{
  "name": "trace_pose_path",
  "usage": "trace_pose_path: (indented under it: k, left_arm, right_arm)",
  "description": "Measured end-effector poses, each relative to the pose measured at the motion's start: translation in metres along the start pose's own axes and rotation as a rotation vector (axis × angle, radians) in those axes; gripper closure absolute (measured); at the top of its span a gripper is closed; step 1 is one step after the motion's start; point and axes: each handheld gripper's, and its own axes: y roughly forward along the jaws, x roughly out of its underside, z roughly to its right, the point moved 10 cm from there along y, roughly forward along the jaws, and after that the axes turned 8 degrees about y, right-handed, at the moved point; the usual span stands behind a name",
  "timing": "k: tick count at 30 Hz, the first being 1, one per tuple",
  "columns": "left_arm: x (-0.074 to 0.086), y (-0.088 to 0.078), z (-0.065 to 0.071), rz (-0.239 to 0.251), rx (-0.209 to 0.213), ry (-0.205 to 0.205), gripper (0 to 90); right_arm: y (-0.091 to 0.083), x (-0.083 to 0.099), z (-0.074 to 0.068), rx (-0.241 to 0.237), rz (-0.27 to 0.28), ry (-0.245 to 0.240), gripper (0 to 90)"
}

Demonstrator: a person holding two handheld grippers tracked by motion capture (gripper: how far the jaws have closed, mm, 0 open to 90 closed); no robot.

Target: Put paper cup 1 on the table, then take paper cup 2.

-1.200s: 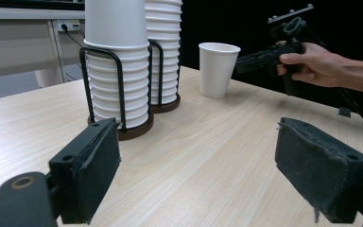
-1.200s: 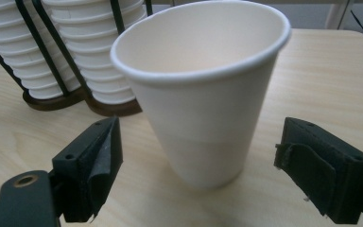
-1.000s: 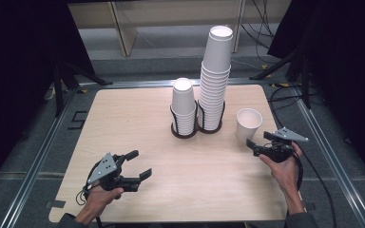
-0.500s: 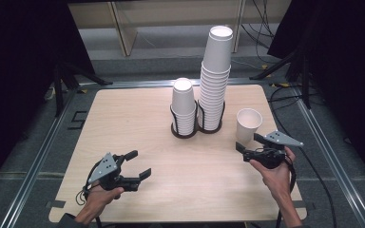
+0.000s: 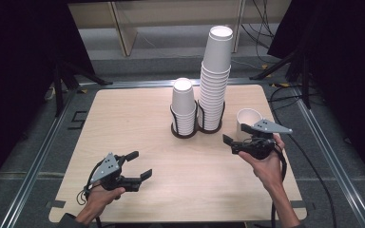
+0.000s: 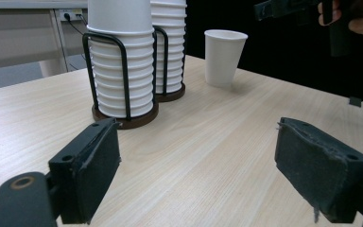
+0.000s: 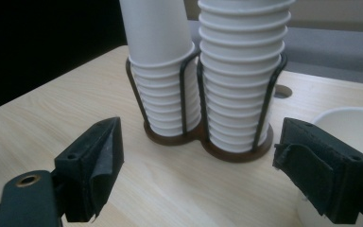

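A single white paper cup (image 5: 248,122) stands upright on the wooden table (image 5: 123,123), right of a black double wire holder (image 5: 190,133). The holder carries a short stack of white cups (image 5: 183,107) and a tall stack (image 5: 215,78). My right gripper (image 5: 228,143) hovers above the table just in front of the single cup, open and empty, pointing left toward the holder. In the right gripper view its jaws (image 7: 196,170) frame both stacks, with the single cup (image 7: 345,125) beside the right jaw. My left gripper (image 5: 140,164) rests low at the front left, open with nothing between the jaws (image 6: 198,175).
A metal frame (image 5: 43,152) borders the table, with dark floor and cables (image 5: 285,95) beyond it. A light wooden shelf unit (image 5: 171,19) stands behind. The table's right edge lies close to my right hand (image 5: 268,166).
My right gripper has risen and moved left, from beside the single cup toward the holder. The left gripper has stayed still.
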Motion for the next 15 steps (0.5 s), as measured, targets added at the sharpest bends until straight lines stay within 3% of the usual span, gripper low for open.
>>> trace_pose_path:
  k: [2, 3, 15]
  left_arm:
    - [0.0, 0.0, 0.0, -0.008, -0.004, 0.001, 14.5]
    - [0.0, 0.001, 0.0, 0.005, 0.003, 0.001, 14.5]
    - [0.0, -0.002, -0.003, -0.004, -0.014, -0.003, 14.5]
  right_arm:
    - [0.001, -0.007, -0.003, -0.009, 0.013, -0.012, 16.2]
    - [0.002, -0.01, -0.006, -0.025, 0.013, 0.011, 16.0]
    - [0.001, -0.067, -0.008, -0.022, 0.076, 0.004, 15.3]
